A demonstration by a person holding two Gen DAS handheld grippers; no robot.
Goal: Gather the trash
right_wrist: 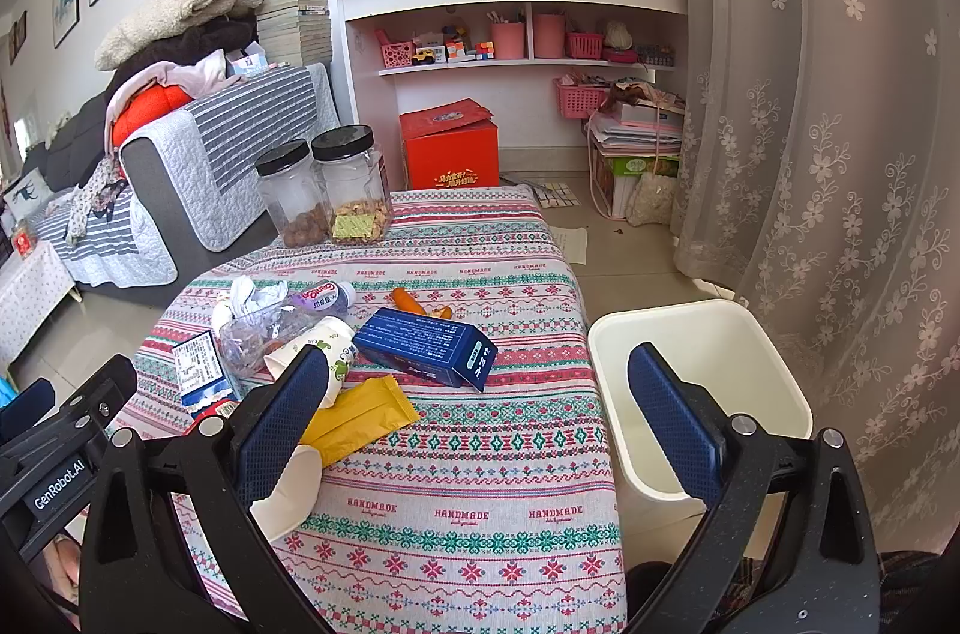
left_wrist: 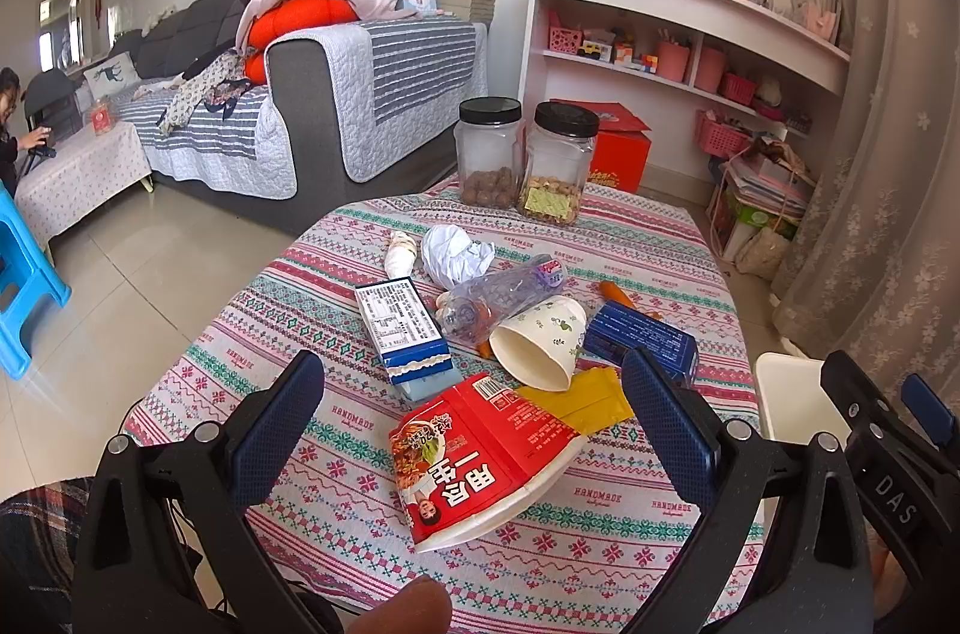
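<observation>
Trash lies on a patterned tablecloth [left_wrist: 336,502]: a red noodle bowl [left_wrist: 480,460] on its side, a yellow packet [left_wrist: 591,403], a paper cup [left_wrist: 543,340], a dark blue box [left_wrist: 645,340], a blue-white box [left_wrist: 402,328], a clear plastic bottle [left_wrist: 504,292], crumpled white paper [left_wrist: 453,253] and an orange peel [left_wrist: 618,295]. My left gripper [left_wrist: 474,406] is open above the noodle bowl, empty. My right gripper [right_wrist: 477,394] is open and empty, above the table's right part, near the yellow packet [right_wrist: 360,421] and dark blue box [right_wrist: 429,346]. A white bin [right_wrist: 708,394] stands right of the table.
Two black-lidded jars [left_wrist: 519,160] stand at the table's far edge. A grey sofa [left_wrist: 312,105] is to the left, a white shelf unit [right_wrist: 510,33] and red box [right_wrist: 450,144] behind, a lace curtain [right_wrist: 840,153] on the right.
</observation>
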